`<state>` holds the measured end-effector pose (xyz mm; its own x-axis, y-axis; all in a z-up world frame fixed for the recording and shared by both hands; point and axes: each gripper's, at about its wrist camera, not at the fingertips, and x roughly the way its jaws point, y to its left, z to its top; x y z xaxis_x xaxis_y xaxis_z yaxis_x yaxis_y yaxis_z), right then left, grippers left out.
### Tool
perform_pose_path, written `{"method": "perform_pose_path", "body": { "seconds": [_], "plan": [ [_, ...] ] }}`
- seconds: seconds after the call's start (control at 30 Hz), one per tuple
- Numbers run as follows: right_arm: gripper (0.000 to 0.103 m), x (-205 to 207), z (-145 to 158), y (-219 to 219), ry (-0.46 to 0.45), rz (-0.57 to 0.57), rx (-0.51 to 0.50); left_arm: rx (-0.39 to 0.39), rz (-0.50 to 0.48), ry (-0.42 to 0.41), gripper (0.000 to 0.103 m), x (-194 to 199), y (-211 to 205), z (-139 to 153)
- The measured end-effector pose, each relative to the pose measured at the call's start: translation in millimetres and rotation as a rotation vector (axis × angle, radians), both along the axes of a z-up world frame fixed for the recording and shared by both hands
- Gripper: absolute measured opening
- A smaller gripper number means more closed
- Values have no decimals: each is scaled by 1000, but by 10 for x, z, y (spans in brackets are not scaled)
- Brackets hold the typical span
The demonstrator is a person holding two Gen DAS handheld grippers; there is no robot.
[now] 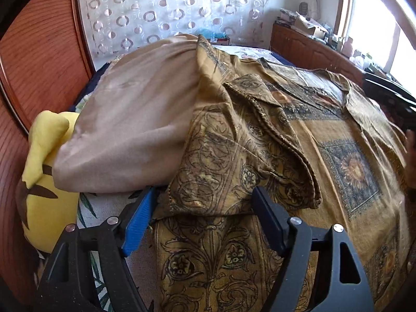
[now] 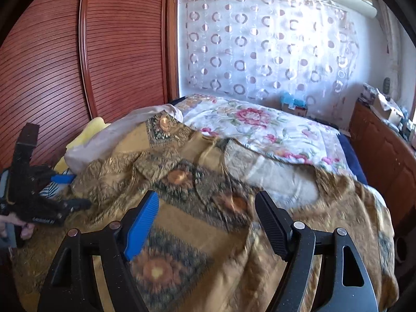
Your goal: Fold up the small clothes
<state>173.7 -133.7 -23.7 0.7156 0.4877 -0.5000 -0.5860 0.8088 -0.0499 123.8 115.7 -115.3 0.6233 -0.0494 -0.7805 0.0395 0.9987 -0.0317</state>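
We hold the left hand-held gripper (image 1: 202, 213) open astride the golden patterned garment's (image 1: 260, 156) folded sleeve, ready to pinch. Our right hand-held gripper (image 2: 206, 221) hovers open and empty over the cloth spread flat on the bed (image 2: 260, 127).

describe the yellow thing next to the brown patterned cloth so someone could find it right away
Start at the reddish slatted wardrobe beside the bed. Against it lies a yellow plush toy, half buried under a plain beige cloth. It is the only bright yellow thing there, with dark brown markings.

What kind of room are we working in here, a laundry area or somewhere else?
Most likely a bedroom in a home. The patterned garment lies spread on a bed with a floral quilt, a reddish wooden wardrobe stands alongside, and a sheer circle-patterned curtain hangs on the wall behind.
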Motion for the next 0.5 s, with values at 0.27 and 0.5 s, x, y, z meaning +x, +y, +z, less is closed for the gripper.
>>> {"method": "perform_pose_path", "body": {
  "seconds": [0.27, 0.5],
  "plan": [
    [78, 540, -219, 703, 137, 126, -19, 5, -1, -2, 77, -6, -5, -7],
    [78, 831, -426, 1252, 222, 156, -89, 1, -1, -2, 78, -5, 4, -11]
  ]
}}
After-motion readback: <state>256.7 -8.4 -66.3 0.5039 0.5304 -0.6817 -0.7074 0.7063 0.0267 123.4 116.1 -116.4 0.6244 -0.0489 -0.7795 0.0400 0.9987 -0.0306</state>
